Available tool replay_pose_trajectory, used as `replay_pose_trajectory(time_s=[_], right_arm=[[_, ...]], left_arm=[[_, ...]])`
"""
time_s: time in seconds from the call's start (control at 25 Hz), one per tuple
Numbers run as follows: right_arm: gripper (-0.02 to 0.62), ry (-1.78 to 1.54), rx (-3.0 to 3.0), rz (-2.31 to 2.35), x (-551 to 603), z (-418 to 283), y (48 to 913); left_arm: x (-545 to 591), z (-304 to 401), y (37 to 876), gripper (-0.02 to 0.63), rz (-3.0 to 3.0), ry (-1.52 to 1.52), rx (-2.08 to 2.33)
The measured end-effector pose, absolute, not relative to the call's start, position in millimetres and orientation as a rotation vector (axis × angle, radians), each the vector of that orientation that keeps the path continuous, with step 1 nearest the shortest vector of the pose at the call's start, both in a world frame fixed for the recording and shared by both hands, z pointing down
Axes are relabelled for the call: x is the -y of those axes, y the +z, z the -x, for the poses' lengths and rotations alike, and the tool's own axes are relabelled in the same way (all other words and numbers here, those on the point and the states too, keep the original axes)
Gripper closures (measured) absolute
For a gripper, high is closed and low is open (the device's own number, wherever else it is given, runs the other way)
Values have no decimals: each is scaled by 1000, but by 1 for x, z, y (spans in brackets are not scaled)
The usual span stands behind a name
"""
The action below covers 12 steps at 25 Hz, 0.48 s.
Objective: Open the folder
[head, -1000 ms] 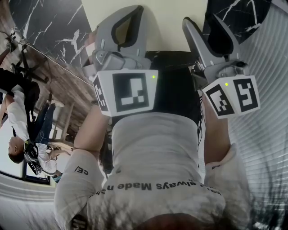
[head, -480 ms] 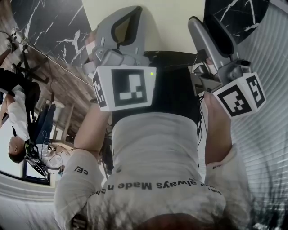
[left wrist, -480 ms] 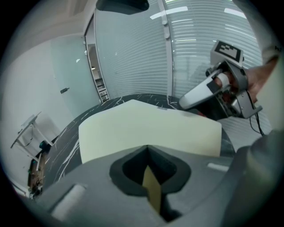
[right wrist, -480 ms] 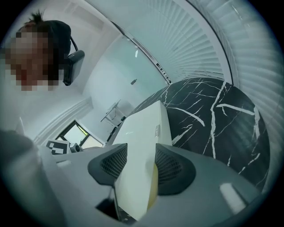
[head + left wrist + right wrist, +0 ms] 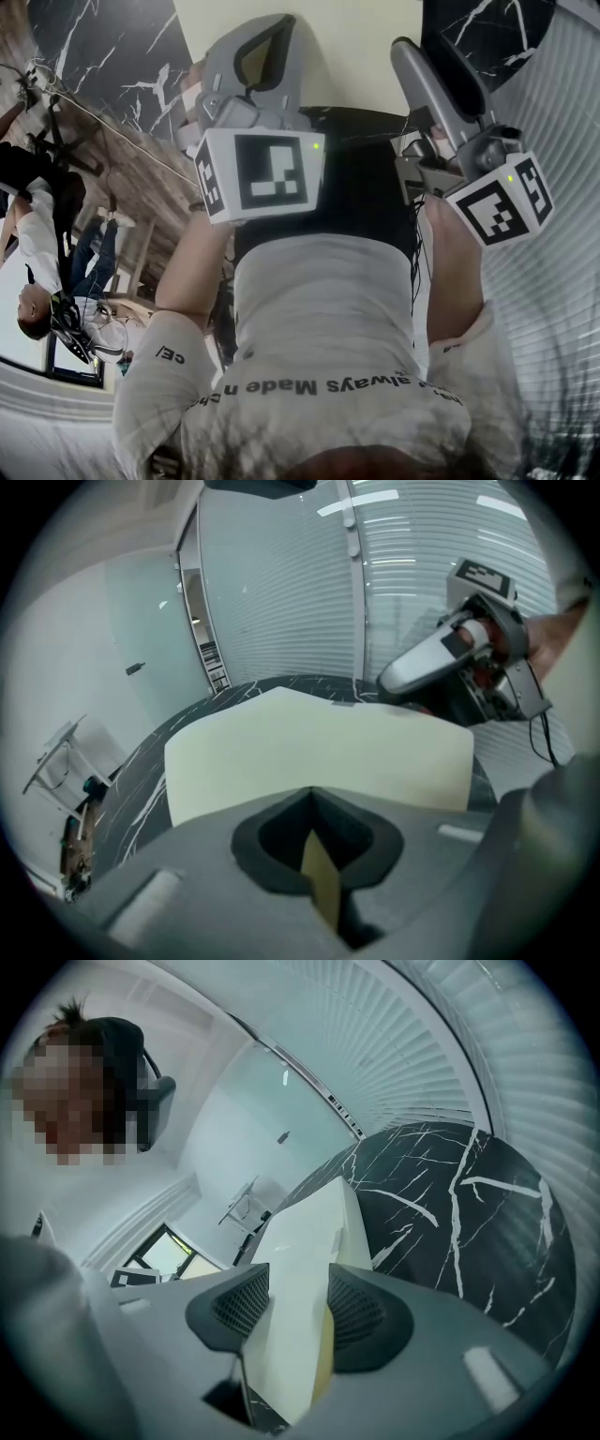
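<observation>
Black marble table, biggest thing in view. One cream folder lies on it, right in front of both grippers. From the left gripper view it looks flat and not yet opened.

Left gripper: clenched on a thin edge of the folder, a tan sliver pinched between the jaws, probably just the top cover. Right gripper: mesh pads pressed on both faces of the folder's edge, grasping a thicker part. Can't tell how many leaves.

Step in hand, as I judge it, is the start of opening. To do it well, keep the right gripper as a steady anchor holding the lower part down. Swing the left up in an arc about the spine, not pulling sideways, so the folder neither slides nor creases. Check the left holds the cover only.

Counts: one table, one folder, two grippers, both on the folder. One other person in the background.
</observation>
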State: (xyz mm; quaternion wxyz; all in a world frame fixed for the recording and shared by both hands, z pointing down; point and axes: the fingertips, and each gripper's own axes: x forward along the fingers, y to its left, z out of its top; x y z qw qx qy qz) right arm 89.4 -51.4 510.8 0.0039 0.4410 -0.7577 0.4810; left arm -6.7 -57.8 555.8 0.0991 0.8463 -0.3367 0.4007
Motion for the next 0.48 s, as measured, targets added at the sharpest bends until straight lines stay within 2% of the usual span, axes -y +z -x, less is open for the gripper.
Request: replay_pose_trajectory(time_s=[0.48], right_arm=[[422,1495,2449,-1344,56,-84,497]], left_arm=[[58,8,556,606,-2491,1183,987]])
